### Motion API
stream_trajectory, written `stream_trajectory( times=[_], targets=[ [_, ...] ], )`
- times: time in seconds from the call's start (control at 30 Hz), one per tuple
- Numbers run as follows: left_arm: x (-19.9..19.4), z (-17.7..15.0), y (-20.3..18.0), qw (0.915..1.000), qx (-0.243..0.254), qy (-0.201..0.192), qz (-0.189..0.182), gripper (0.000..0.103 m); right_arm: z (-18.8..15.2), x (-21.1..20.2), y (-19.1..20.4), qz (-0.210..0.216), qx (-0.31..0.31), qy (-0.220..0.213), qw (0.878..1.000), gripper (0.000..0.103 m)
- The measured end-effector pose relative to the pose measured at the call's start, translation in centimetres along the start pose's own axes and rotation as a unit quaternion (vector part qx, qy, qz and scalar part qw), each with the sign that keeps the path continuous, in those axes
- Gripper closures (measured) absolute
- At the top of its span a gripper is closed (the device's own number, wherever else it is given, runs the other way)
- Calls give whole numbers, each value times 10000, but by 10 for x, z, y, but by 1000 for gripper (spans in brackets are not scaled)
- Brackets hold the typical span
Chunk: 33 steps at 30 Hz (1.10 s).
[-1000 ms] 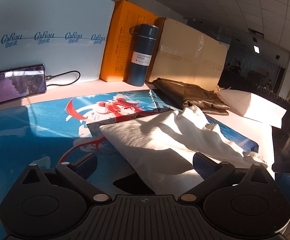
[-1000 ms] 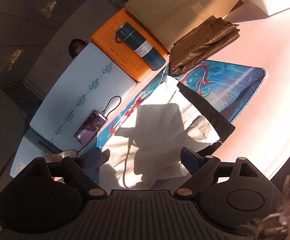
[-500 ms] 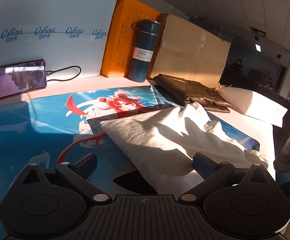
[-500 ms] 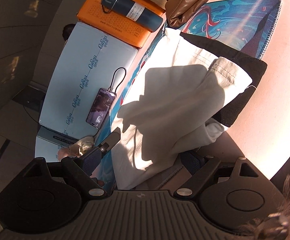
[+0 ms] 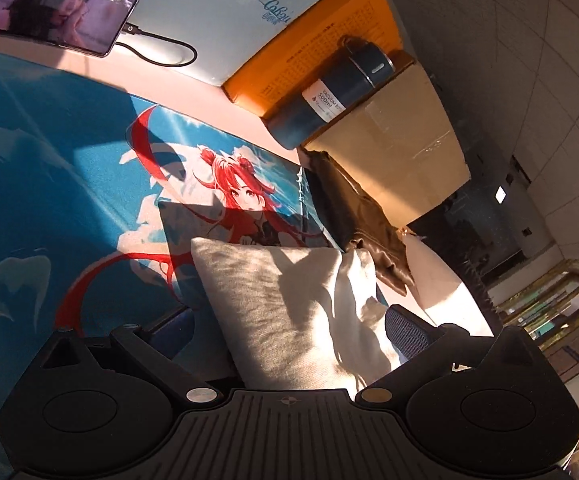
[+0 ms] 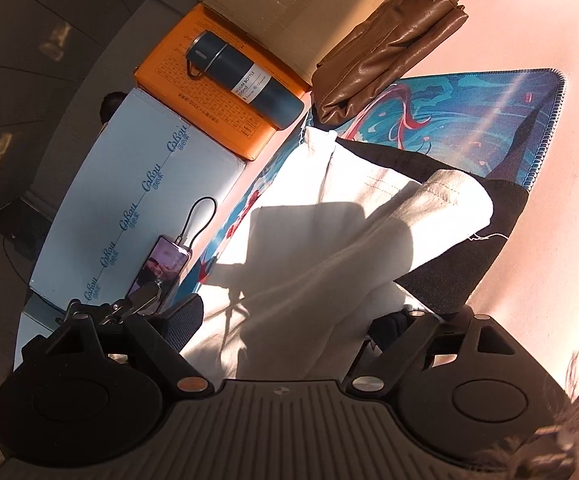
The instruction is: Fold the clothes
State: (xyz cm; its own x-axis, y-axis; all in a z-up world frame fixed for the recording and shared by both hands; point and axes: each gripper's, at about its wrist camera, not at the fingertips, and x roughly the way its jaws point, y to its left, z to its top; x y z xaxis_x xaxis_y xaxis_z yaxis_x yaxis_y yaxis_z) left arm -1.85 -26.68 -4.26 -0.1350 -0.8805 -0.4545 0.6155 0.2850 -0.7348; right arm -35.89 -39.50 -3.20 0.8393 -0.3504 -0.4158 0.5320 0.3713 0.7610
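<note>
A white garment [image 5: 281, 292] lies crumpled on a blue printed mat [image 5: 49, 160], over a black cloth [image 6: 469, 256]. My left gripper [image 5: 289, 328] is open and rolled to one side. Its left finger sits over the mat, its right finger over the garment's folds, and the garment's near corner is in the gap. In the right wrist view the same garment [image 6: 329, 240] fills the middle. My right gripper [image 6: 287, 320] stands open over its near edge, with cloth between the fingers but not pinched.
A folded brown garment [image 6: 385, 52] lies at the mat's [image 6: 469, 120] far edge. Behind stand a dark bottle [image 6: 245, 80], an orange box [image 6: 209, 108], a cardboard box [image 5: 401, 152] and a white box [image 6: 137, 200]. A phone [image 5: 53, 20] on a cable leans there. A white bag [image 5: 441, 280] lies right.
My left gripper has rolled sharply and moved in over the white garment's near corner. The right gripper has come closer to the garment. Both stay wide.
</note>
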Motion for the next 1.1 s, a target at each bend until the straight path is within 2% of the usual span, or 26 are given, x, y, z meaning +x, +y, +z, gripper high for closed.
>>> stream_trajectory(
  times=[0.07, 0.13, 0.2, 0.27, 0.3, 0.33, 0.37, 0.4, 0.43, 0.5, 0.63, 0.83, 1.0, 1.1],
  targets=[
    [17, 3, -5, 9996, 120, 160, -195, 0, 0, 3, 0, -111, 93, -205, 9997, 20],
    [32, 5, -12, 9992, 308, 136, -209, 0, 1, 7, 0, -261, 196, -412, 9986, 21],
    [40, 6, -16, 9991, 398, 45, -164, 0, 3, 12, 1, -513, 224, -624, 9965, 29],
    [47, 6, -20, 9988, 473, -49, -123, 1, 6, 15, -1, -781, 205, -785, 9936, 53],
    [50, 5, -22, 9983, 567, -83, -68, 6, 8, 17, -5, -890, 210, -870, 9920, 61],
    [52, 3, -24, 9974, 712, -79, -25, 20, 10, 20, -9, -991, 214, -953, 9903, 73],
    [55, 2, -23, 9967, 807, -29, -20, 34, 12, 21, -12, -988, 221, -1004, 9898, 79],
    [56, 2, -20, 9968, 802, 23, -42, 68, 13, 23, -13, -984, 174, -1040, 9895, 81],
    [58, 2, -16, 9970, 762, 68, -73, 80, 14, 25, -15, -979, 126, -1076, 9893, 83],
    [58, 3, -10, 9970, 759, 126, -94, 84, 15, 27, -14, -866, 59, -1122, 9899, 86],
    [36, 2, -27, 9910, 1329, -122, 41, 87, 17, 20, 5, -341, -216, -1191, 9921, 90],
    [-38, 2, -38, 9784, 1834, -948, 142, 88, 17, 15, 57, 633, -839, -1125, 9881, 90],
    [-127, -12, -27, 9589, 1955, -1985, 542, 88, 7, 31, 112, 1554, -1414, -678, 9753, 90],
    [-180, -26, -20, 9400, 1941, -2658, 894, 88, -2, 46, 151, 2096, -1731, -319, 9618, 90]
  ],
)
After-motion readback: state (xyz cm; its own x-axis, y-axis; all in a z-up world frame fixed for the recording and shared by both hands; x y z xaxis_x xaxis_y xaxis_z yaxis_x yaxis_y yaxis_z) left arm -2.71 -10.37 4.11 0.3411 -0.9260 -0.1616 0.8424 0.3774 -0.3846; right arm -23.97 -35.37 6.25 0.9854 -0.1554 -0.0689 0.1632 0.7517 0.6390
